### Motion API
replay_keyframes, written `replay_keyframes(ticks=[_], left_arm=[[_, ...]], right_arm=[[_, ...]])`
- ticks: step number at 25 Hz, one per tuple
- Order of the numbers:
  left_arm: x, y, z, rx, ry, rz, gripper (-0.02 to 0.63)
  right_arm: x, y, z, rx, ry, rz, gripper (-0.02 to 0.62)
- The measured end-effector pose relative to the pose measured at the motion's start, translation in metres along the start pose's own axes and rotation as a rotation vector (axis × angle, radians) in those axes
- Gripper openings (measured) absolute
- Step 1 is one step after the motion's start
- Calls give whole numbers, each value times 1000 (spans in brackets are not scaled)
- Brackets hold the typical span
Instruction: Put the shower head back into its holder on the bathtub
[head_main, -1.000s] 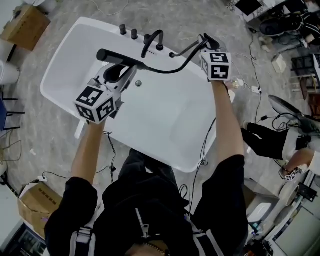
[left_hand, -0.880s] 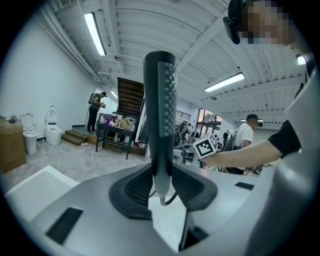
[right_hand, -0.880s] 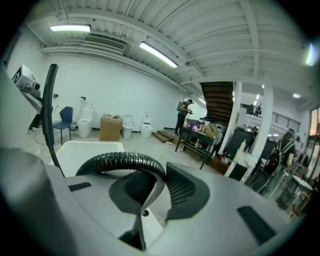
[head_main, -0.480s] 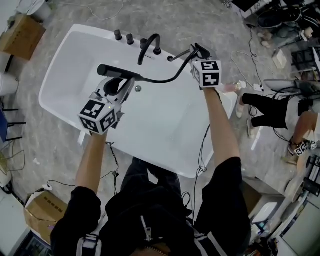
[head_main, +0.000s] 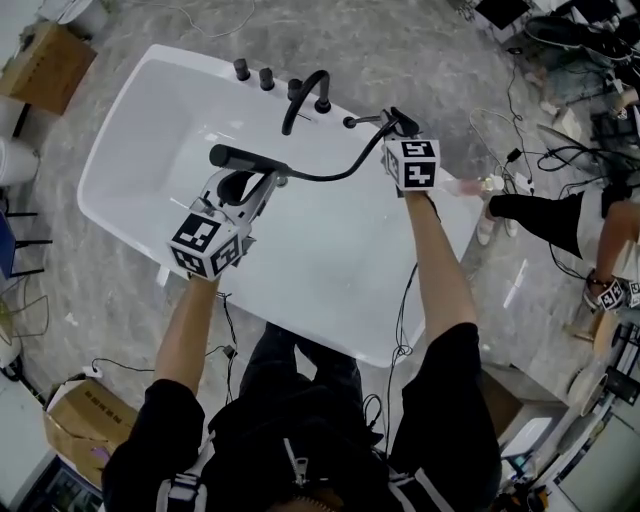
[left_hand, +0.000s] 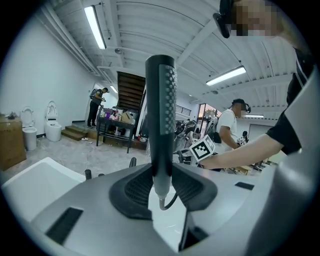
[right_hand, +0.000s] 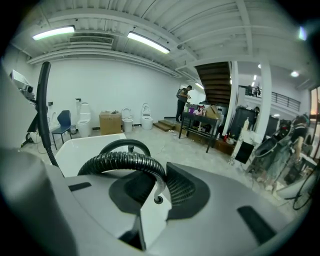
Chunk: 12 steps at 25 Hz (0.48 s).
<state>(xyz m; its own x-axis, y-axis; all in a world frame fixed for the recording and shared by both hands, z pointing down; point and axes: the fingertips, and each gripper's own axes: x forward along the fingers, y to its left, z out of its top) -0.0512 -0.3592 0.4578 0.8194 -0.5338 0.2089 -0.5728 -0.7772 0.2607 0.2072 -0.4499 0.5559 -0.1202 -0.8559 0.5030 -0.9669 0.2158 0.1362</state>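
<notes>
Bent over a white bathtub (head_main: 125, 125), a person in a dark jacket (head_main: 300, 430) works a two-jaw gripper in each hand. The left gripper (head_main: 262, 182) is clamped on the handle of the black shower head (head_main: 240, 160). The shower head hangs roughly level above the basin, touching nothing but the pads, its free end toward the tub's left wall. Seen from the left gripper view, it stands upright between the pressed jaws, with the hose leaving its lower end. The right gripper (head_main: 398, 124), out by the tub's far right rim, pinches the ribbed black hose (head_main: 335, 174), which curves between the two tools. Beyond them, along the far rim, stand an arched black faucet (head_main: 305, 92) and two black knobs (head_main: 242, 68). The shower head sits in no holder. Farther off, a cardboard box (head_main: 50, 55) rests on the grey floor (head_main: 420, 40), and a second person (head_main: 545, 225) is at the right among loose cables.
</notes>
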Motion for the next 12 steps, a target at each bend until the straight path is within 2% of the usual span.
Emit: replay_keyframes(ticks=[7,12], left_arm=[[-10,-8,-10,32,-24,-41,133],[-19,-4,-17,37,-12,-40,133]], right_arm=[[22,17,-35,17,52,31,72],[42,29,-57,17,97,47,77]])
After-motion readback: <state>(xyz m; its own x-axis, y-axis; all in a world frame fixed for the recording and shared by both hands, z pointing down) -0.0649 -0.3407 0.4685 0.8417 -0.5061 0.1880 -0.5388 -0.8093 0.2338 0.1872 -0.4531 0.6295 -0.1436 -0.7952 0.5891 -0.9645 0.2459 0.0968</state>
